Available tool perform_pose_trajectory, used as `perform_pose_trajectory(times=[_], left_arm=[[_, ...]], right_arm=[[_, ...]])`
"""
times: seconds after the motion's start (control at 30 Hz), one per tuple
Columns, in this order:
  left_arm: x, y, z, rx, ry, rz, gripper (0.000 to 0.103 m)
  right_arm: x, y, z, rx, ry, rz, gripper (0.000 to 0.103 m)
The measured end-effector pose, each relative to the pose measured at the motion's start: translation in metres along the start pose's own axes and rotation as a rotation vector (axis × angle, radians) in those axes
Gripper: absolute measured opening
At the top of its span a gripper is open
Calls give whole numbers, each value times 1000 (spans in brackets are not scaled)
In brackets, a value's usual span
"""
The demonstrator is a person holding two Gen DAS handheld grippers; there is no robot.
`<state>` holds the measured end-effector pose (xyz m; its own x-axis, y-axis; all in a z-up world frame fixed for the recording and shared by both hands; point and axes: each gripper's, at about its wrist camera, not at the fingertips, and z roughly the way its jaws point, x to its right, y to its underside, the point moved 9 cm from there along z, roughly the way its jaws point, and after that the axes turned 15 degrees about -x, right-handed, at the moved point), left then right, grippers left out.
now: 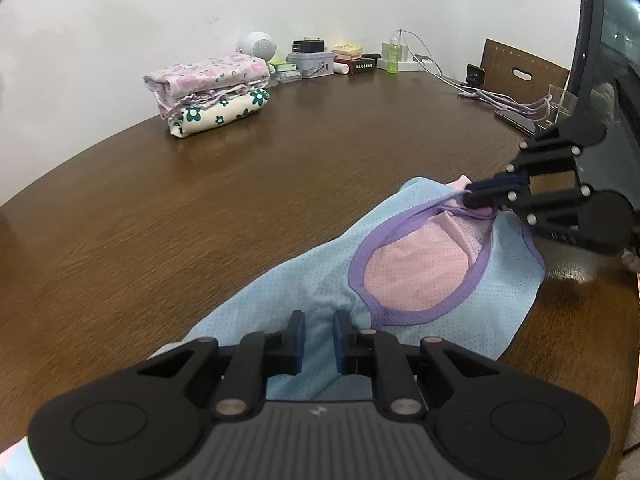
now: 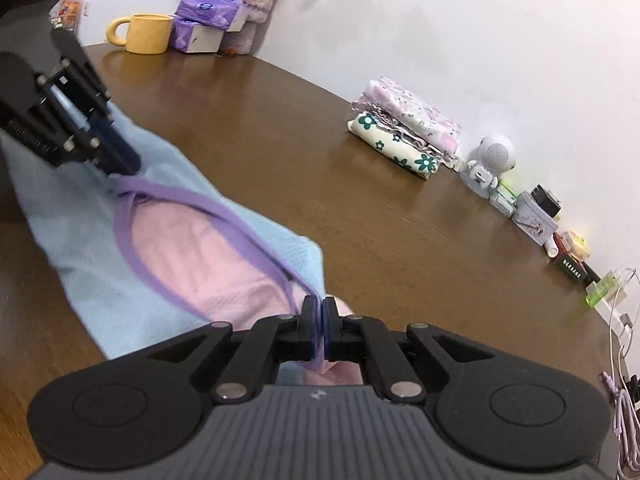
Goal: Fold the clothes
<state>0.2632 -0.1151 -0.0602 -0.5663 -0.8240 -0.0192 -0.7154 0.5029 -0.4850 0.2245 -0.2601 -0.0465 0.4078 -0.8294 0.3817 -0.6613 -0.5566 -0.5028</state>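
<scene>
Pale blue mesh, trimmed in purple and lined in pink, lies in a loose heap on the brown wooden table (image 1: 200, 184): this is the garment (image 1: 320, 280), a small sleeveless top with its wide neck opening turned upward. It sits at the near edge of the table, between the two tools.

The left gripper (image 1: 319, 338) points down at the blue shoulder area. Its fingers (image 1: 298, 340) stand a little apart, with a ridge of blue cloth rising into the narrow gap between them. In the right wrist view the same tool (image 2: 120, 160) presses its tips onto the fabric where the purple trim bunches, so it appears to pinch a fold (though the pads themselves are partly hidden by the cloth).

The right gripper (image 2: 319, 328) is clamped tight on the garment, its two blue pads (image 2: 308, 328) pressed together over a thin layer of purple trim and pink lining. Seen from the left wrist camera, it (image 1: 472, 198) grips the far end of the neck opening, pulling the trim into a taut point.

Well apart from all this, toward the wall, rests a stack of folded clothes (image 1: 210, 90), pink floral pieces on top of a cream one with green flowers. Just beside it stands a small white speaker (image 2: 494, 156), followed by a row of small boxes and bottles along the wall. A yellow mug (image 2: 146, 34) and purple tissue packs (image 2: 204, 8) occupy the far corner.
</scene>
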Motion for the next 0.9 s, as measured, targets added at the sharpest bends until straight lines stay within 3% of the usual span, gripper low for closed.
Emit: perform_pose_trajectory(times=[0.17,0.33,0.43,0.53,0.63,0.7,0.77,0.9], left_arm=[[0,1,0,16,-4,-15,13],[0,2,0,23,-12,-13,13],[0,3,-1,27,-13,-18,13],[-1,2,-2,18,-2,-29,13],[0,-7,-10,20,27,-27,15],[5,-20,-22,52,12,9,16],[17,-35,-31,78,5,59,24],[50,-60,-21,58,-7,178,26]], right_arm=[[-7,3,-7,26,15,1,3],[2,-11,-17,78,162,-16,3],[9,-22,-7,53,129,-22,3],[11,-22,-7,21,-45,53,9],[15,-15,-13,22,-82,96,22],[18,-10,-18,26,-80,113,32],[22,-7,-22,27,-112,140,34],[36,0,-24,13,-157,169,34]])
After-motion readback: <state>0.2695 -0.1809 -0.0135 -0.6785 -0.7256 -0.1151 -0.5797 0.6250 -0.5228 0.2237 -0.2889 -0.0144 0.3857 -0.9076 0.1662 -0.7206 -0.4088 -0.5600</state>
